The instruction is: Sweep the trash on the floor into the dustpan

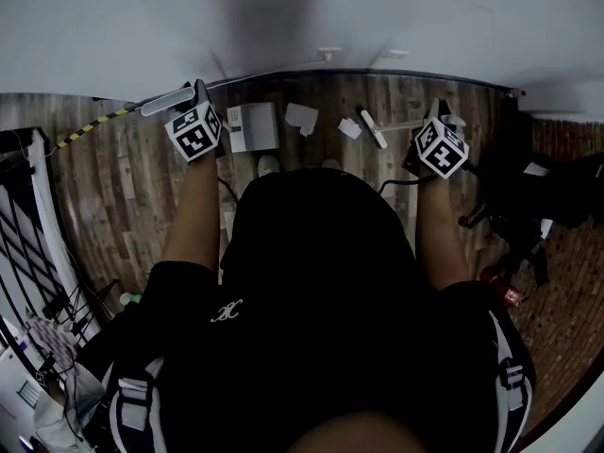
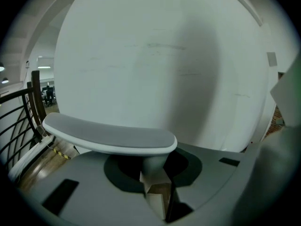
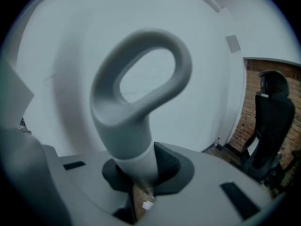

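Left tongs [image 2: 155,171]: closed on the stem of the dustpan handle [image 2: 110,136], just under its flat grey top bar

Right tongs [image 3: 141,173]: closed on the neck of the broom handle [image 3: 141,93], below its grey loop

Dustpan [image 1: 253,125]: a pale boxy shape on the floor [image 1: 123,206] near its far edge, at the foot of the wall [image 1: 283,17]; it sits just beside the left tongs in the head view; I take it for the pan; nothing can be made out inside it

Trash: two white paper scraps [image 1: 302,117] lie along the floor's far edge between the two tongs; they are to the right of the dustpan, the nearer one just beside it; a white stick-like thing [image 1: 373,128] lies just right of them; whether it is trash or the broom's head cannot be told

Done so far: both tools are in hand and the pan stands near the trash

Left to do: by my reading, all of the sweeping; the scraps lie outside the pan and must be pushed leftward into its mouth
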Demonstrator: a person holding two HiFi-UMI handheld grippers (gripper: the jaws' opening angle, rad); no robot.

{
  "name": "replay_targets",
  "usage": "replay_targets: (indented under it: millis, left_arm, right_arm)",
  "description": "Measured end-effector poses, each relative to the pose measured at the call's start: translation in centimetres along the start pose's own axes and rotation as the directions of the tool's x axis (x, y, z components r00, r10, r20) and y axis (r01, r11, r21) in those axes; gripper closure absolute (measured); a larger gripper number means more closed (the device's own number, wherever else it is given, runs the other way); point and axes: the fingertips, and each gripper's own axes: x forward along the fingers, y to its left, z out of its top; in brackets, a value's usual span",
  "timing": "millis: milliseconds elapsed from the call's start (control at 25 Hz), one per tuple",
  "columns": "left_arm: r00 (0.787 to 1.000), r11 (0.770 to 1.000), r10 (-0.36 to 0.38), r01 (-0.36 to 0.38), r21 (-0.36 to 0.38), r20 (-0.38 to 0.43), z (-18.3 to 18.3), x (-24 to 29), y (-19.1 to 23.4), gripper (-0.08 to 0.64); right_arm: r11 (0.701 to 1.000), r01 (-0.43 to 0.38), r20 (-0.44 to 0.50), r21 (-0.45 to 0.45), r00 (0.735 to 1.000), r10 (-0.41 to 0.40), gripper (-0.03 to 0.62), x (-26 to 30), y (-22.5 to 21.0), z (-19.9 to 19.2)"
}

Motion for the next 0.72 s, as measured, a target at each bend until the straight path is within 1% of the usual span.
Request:
replay_targets:
  millis: [80, 200, 400, 560, 640, 720]
  left_arm:
    - [1.0, 1.0, 0.001, -0.001, -0.014, -0.015, -0.4, 1.2, 1.0, 0.486]
    - [0.999, 1.0, -0.022, 0.021, -0.021, -0.033, -1.5, 2.2, 1.6, 0.486]
    - [0.996, 0.997, -0.073, 0.07, -0.044, -0.054, -3.7, 3.2, 1.6, 0.483]
    - [0.993, 0.994, -0.108, 0.108, -0.015, -0.037, -4.1, 3.2, 1.2, 0.483]
    - [0.992, 0.992, -0.124, 0.124, 0.001, -0.035, -4.1, 3.1, 0.9, 0.482]
    - [0.991, 0.991, -0.13, 0.131, 0.0, -0.038, -4.2, 3.0, 1.0, 0.483]
  right_arm:
    - [1.0, 0.003, -0.01, -0.012, 1.0, -0.003, 0.543, -0.1, 1.4, -0.4]
    - [1.0, 0.003, -0.032, -0.018, 0.999, -0.004, 0.543, -0.8, 2.8, -1.1]
    - [0.997, -0.041, -0.065, -0.07, 0.997, 0.037, 0.543, -0.9, 6.9, -1.9]
    - [0.993, -0.068, -0.09, -0.092, 0.994, 0.06, 0.541, -0.5, 10.3, -2.1]
    - [0.993, -0.075, -0.099, -0.087, 0.993, 0.066, 0.541, -0.2, 11.7, -1.9]
    - [0.994, -0.076, -0.11, -0.073, 0.992, 0.067, 0.54, 0.1, 13.3, -1.7]
